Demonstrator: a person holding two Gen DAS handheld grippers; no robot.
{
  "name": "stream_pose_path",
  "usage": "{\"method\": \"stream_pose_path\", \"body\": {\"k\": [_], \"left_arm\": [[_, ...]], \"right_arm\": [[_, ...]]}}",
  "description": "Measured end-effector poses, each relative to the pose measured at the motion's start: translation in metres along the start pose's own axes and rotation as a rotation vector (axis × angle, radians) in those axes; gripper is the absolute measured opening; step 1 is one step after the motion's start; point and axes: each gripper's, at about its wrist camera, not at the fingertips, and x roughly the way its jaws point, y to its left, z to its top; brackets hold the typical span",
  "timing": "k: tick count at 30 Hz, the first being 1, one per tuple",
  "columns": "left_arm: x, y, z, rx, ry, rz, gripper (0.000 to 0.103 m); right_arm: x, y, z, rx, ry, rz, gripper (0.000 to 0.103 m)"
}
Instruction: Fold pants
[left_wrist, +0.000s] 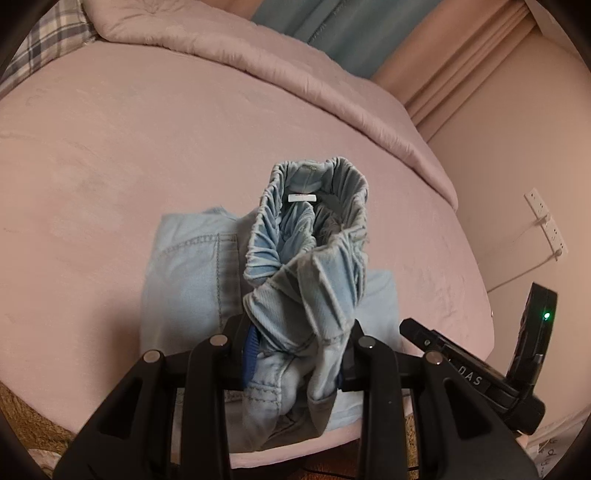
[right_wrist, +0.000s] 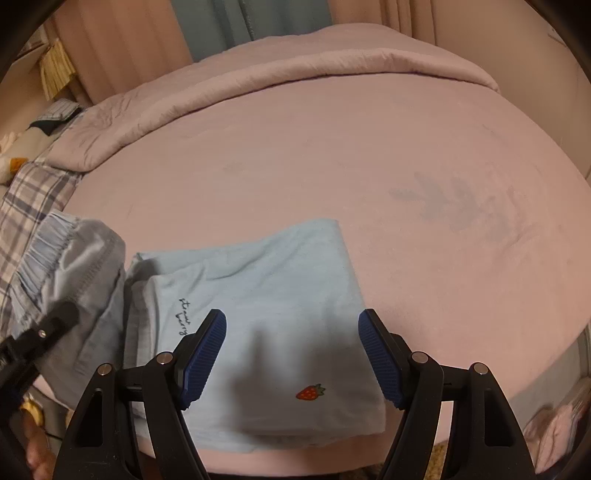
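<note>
Light blue pants (left_wrist: 306, 258) lie on a pink bed near its front edge. My left gripper (left_wrist: 295, 354) is shut on a bunch of the pants fabric and holds the elastic waistband (left_wrist: 314, 206) lifted and open toward the camera. In the right wrist view the folded legs (right_wrist: 266, 295), with a strawberry print (right_wrist: 310, 392), lie flat on the bed. The raised waistband (right_wrist: 62, 258) and the left gripper (right_wrist: 40, 332) show at the left. My right gripper (right_wrist: 291, 354) is open and empty just above the folded legs.
The pink bed sheet (left_wrist: 110, 147) stretches far behind the pants. A rolled pink duvet (left_wrist: 258, 62) lies along the far side. A plaid pillow (right_wrist: 33, 195) is at the left. A wall with a power strip (left_wrist: 546, 225) is at the right.
</note>
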Motion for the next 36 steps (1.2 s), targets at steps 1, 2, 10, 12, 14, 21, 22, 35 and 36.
{"method": "stream_pose_path", "body": {"k": [1, 2, 10, 12, 14, 21, 22, 35, 36], "left_arm": [[0.005, -0.001, 0.000, 0.002, 0.009, 0.000, 0.031], [0.009, -0.001, 0.001, 0.005, 0.016, 0.002, 0.031], [0.037, -0.006, -0.001, 0.019, 0.080, 0.008, 0.032], [0.043, -0.007, -0.002, 0.029, 0.092, 0.016, 0.032], [0.047, -0.009, -0.004, 0.039, 0.100, 0.025, 0.032], [0.059, -0.014, -0.005, 0.063, 0.122, 0.049, 0.033], [0.059, -0.013, -0.006, 0.063, 0.125, 0.049, 0.033], [0.060, -0.009, 0.000, 0.031, 0.167, -0.003, 0.048], [0.056, -0.007, 0.001, 0.023, 0.174, -0.025, 0.056]], "right_arm": [[0.000, 0.000, 0.000, 0.001, 0.002, -0.003, 0.074], [0.001, -0.001, -0.001, 0.001, 0.005, -0.006, 0.074], [0.005, -0.010, -0.001, 0.019, 0.020, -0.011, 0.074], [0.006, -0.011, -0.001, 0.022, 0.025, -0.010, 0.074], [0.007, -0.012, -0.001, 0.024, 0.029, -0.010, 0.074], [0.009, -0.016, -0.001, 0.036, 0.036, -0.008, 0.074], [0.009, -0.016, -0.002, 0.038, 0.036, -0.008, 0.074], [0.009, -0.021, -0.004, 0.050, 0.044, -0.007, 0.074], [0.008, -0.021, -0.003, 0.049, 0.038, -0.008, 0.074]]}}
